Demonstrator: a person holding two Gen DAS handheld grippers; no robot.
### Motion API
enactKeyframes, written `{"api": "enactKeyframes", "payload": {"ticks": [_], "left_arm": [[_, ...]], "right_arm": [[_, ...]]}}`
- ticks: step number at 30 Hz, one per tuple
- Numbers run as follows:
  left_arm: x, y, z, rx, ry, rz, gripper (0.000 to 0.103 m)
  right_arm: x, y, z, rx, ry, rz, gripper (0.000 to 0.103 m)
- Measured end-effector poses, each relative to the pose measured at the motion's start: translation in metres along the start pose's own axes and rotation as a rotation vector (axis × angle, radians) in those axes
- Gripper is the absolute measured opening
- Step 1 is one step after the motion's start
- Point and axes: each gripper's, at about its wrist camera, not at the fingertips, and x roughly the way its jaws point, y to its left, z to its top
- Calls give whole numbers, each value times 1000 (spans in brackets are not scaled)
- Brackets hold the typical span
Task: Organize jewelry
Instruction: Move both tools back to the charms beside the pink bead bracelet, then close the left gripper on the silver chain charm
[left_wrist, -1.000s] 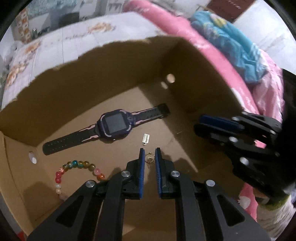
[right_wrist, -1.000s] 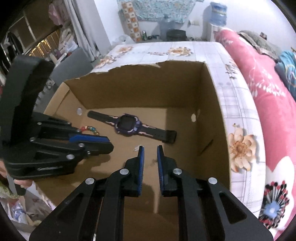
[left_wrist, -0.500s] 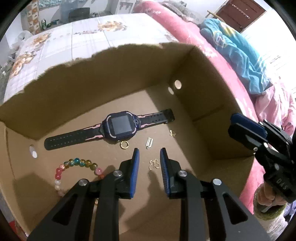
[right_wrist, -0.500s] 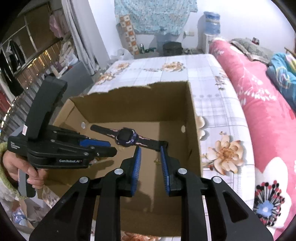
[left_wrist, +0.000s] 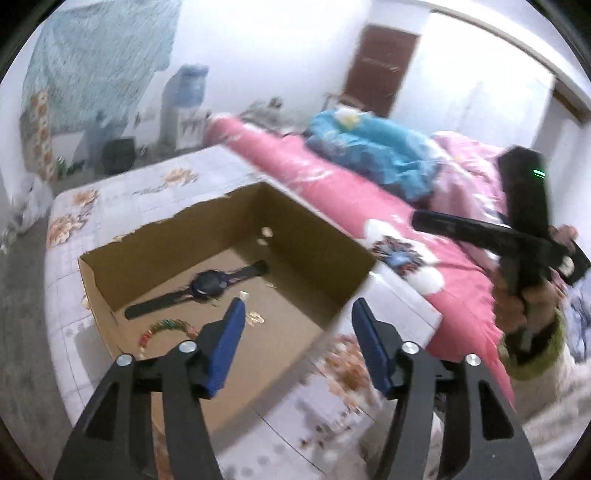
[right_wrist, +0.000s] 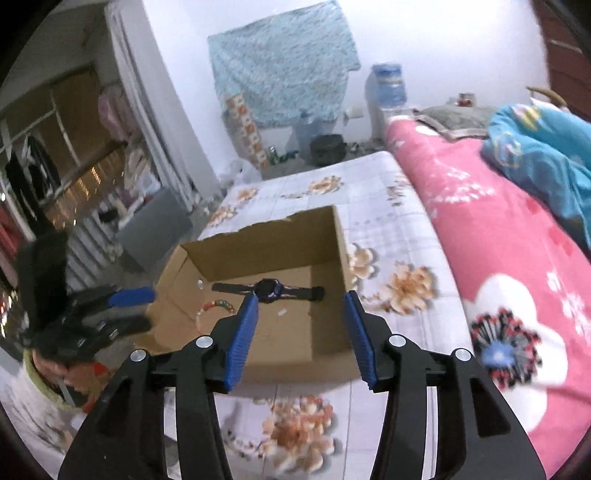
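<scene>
An open cardboard box (left_wrist: 328, 243) (right_wrist: 332, 354) stands on the flowered bed sheet. Inside lie a dark watch (left_wrist: 207, 284) (right_wrist: 269, 288), a coloured bead bracelet (left_wrist: 162, 329) (right_wrist: 216, 306), a small gold earring (left_wrist: 256, 317) and a small white piece (left_wrist: 243, 294) (right_wrist: 281, 312). My left gripper (left_wrist: 297, 308) is open and empty, raised above the box's near side. My right gripper (right_wrist: 300, 301) is open and empty, held back above the box. Each gripper shows in the other's view, the right (left_wrist: 480, 229) and the left (right_wrist: 122, 299).
A pink flowered blanket (right_wrist: 498, 266) and a blue quilt (right_wrist: 543, 155) lie on the bed to the right of the box. A water dispenser (right_wrist: 386, 96) and shelves stand at the far wall. The sheet (right_wrist: 295, 424) spreads around the box.
Both grippers have opened wide and pulled up and back out of the box. The left one let go of the gold earring, which now lies on the box floor.
</scene>
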Motion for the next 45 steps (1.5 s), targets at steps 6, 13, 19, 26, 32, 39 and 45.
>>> {"api": "enactKeyframes", "payload": {"ticks": [6,13,19,26,32,39,45], "left_arm": [[5,-28,-62,26,-4,-6,73],[60,-30,-108,47,119,186,74],[83,-33,-112,84,101,225,62],[124,-47,-109,172,142,245,34],[148,-43,-106,188,201,255,19],[156,-47,-101,220,211,235,4],[145,-54,-99,221,195,210,3]], "right_arm": [[14,-17,-56,137,87,-25,65],[55,-26,-122,169,247,-194,73],[63,-35,-133,196,240,-183,73],[81,-25,-135,164,246,-89,59],[89,-25,-134,152,249,-42,59],[88,-31,-127,169,224,-15,54],[85,-33,-122,174,206,-5,53]]}}
